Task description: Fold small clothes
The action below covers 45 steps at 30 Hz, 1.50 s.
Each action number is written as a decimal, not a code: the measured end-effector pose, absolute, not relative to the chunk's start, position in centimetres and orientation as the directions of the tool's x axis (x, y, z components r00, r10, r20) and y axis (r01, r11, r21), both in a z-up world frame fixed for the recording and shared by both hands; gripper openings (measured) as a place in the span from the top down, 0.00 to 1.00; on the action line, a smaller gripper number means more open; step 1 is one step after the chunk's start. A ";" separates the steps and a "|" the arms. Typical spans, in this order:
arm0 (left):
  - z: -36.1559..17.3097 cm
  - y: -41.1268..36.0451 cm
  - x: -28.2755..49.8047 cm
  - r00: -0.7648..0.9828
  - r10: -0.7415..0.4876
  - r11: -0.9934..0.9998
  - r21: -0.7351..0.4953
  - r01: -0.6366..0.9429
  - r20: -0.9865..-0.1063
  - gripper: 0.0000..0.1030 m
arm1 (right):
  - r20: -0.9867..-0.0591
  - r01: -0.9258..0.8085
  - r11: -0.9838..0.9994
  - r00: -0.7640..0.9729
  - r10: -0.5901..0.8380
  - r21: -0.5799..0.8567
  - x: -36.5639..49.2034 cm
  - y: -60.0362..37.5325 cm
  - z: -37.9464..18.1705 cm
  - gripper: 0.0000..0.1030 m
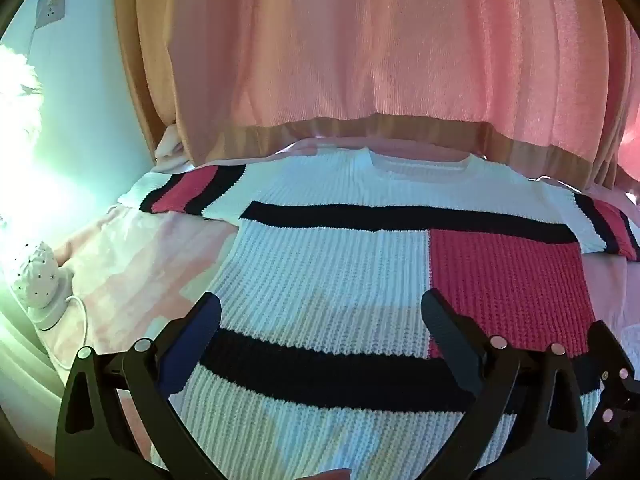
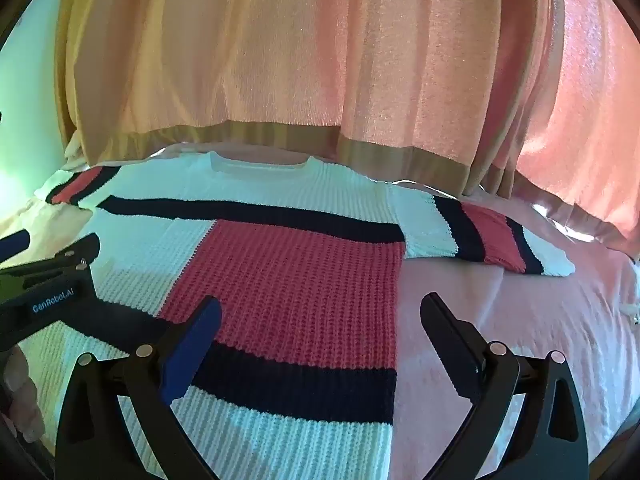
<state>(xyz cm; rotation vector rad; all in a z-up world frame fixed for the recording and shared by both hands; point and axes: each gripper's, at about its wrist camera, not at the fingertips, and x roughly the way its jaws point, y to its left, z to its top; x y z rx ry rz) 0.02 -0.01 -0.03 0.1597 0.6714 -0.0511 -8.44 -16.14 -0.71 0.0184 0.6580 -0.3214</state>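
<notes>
Bedroom: pink-sheeted bed (image 2: 500, 300) beneath drawn curtains (image 2: 280, 60).

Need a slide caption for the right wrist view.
Open right gripper above a colour-block knit sweater laid flat on pink bedding.

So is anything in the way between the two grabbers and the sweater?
Nothing visible. The sweater lies flat on the pink sheet, and the open left gripper and right gripper hang just above it with nothing between.

Strong glare from a lamp (image 1: 16, 92) washes out left edge; curtains (image 1: 380, 48) glow backlit pink; fisheye bends edges, dark vignette corners; centre sharp.
</notes>
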 end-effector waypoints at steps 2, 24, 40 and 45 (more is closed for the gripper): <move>-0.1 0.0 0.0 0.770 0.011 0.985 0.139 0.101 -0.638 0.05 | -0.614 0.295 0.952 0.738 -0.278 -0.075 -8.7 -16.1 -0.8 0.05; 1.2 2.4 -4.8 0.763 0.021 0.983 0.151 0.101 -0.646 0.05 | -0.588 0.279 0.956 0.759 -0.280 -0.095 -13.0 -15.4 1.6 0.05; 2.0 0.5 -5.8 0.724 0.002 0.979 0.149 0.138 -0.690 0.05 | -0.614 0.304 0.950 0.736 -0.285 -0.075 -14.8 -16.9 1.7 0.05; 2.1 0.6 -5.8 0.718 0.004 0.980 0.146 0.137 -0.696 0.05 | -0.621 0.301 0.950 0.730 -0.285 -0.083 -14.8 -17.0 1.7 0.05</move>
